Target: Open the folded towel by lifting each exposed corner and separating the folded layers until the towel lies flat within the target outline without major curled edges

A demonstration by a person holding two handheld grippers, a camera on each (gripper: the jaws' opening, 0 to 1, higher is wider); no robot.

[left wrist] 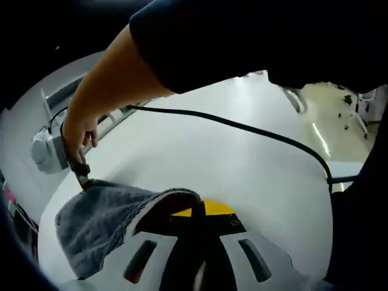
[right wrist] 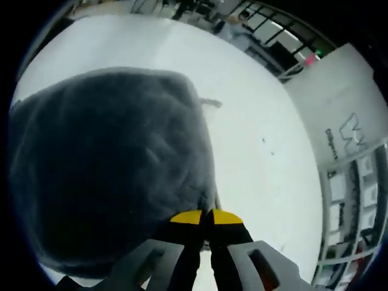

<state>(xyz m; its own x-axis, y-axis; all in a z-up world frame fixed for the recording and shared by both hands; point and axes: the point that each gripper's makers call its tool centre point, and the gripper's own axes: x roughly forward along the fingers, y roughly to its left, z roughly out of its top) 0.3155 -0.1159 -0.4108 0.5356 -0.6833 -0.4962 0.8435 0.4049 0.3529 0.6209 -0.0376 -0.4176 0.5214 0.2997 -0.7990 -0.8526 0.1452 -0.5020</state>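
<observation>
the table (left wrist: 242, 163) is the largest thing, a smooth white matte top with a rounded far edge in the left gripper view; in the right gripper view its bare surface (right wrist: 254, 151) runs out to the right of the cloth. beyond it on the right stands a white panel (right wrist: 345, 115) with faint lettering, and farther back a dim room with dark window frames and a pale floor.

the towel (right wrist: 109, 170) is dark grey, thick and fuzzy, a soft rounded mound with gentle dimples, lying on the left part of the table in the right gripper view. in the left gripper view the towel (left wrist: 97, 218) hangs as a plush fold with a paler rolled edge, near and to the left, draped against the left gripper (left wrist: 203, 212).

a person's bare forearm (left wrist: 103, 97) reaches in from a dark sleeve, and the hand (left wrist: 79, 136) grips the right gripper (left wrist: 83, 179), whose dark tip touches the towel's far corner. a thin black cable (left wrist: 242, 128) curves across the table.

the left gripper has white slotted arms and yellow-tipped black jaws; the towel's edge covers the left jaw, so i cannot tell how far open it is. the right gripper (right wrist: 207, 219) has its yellow tips pressed together on the towel's near right edge.
</observation>
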